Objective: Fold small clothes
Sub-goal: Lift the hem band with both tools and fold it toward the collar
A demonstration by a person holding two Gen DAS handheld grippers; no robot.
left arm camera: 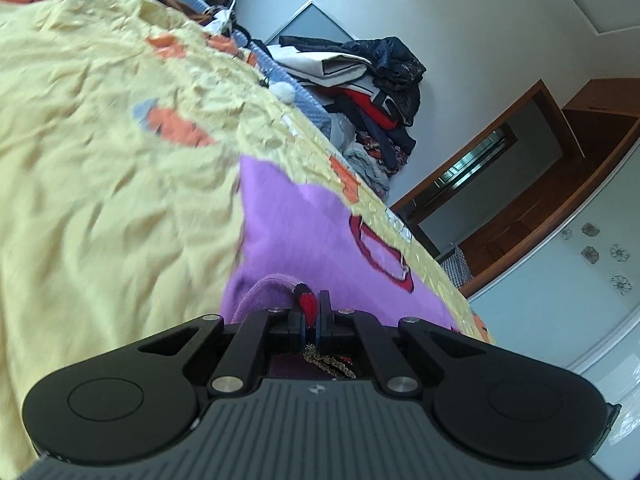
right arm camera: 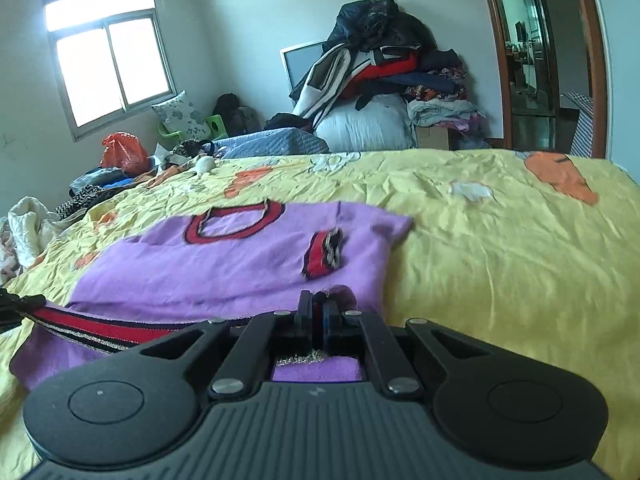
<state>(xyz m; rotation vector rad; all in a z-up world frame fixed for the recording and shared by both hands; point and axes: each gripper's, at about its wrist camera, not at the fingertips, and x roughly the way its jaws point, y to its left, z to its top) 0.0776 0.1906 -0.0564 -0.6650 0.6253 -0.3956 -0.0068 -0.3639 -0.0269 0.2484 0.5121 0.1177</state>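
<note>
A small purple knit sweater [right arm camera: 224,260] with red-and-black trim lies on the yellow bedsheet [right arm camera: 500,248]. Its red neckline [right arm camera: 236,222] faces the far side, and a red cuff [right arm camera: 322,258] lies folded over the body. My right gripper [right arm camera: 319,306] is shut on the sweater's near hem, whose red striped band [right arm camera: 92,326] stretches off to the left. In the left wrist view the picture is tilted; my left gripper [left arm camera: 314,306] is shut on the same sweater [left arm camera: 296,236], pinching its red-trimmed edge [left arm camera: 307,300]. The left gripper's tip [right arm camera: 16,306] shows at the right view's left edge.
A tall heap of clothes [right arm camera: 384,64] stands against the far wall behind the bed. More garments [right arm camera: 100,184] and an orange bag [right arm camera: 122,152] lie at the bed's far left. A wooden door frame [right arm camera: 596,60] is on the right. A window [right arm camera: 108,60] is on the left.
</note>
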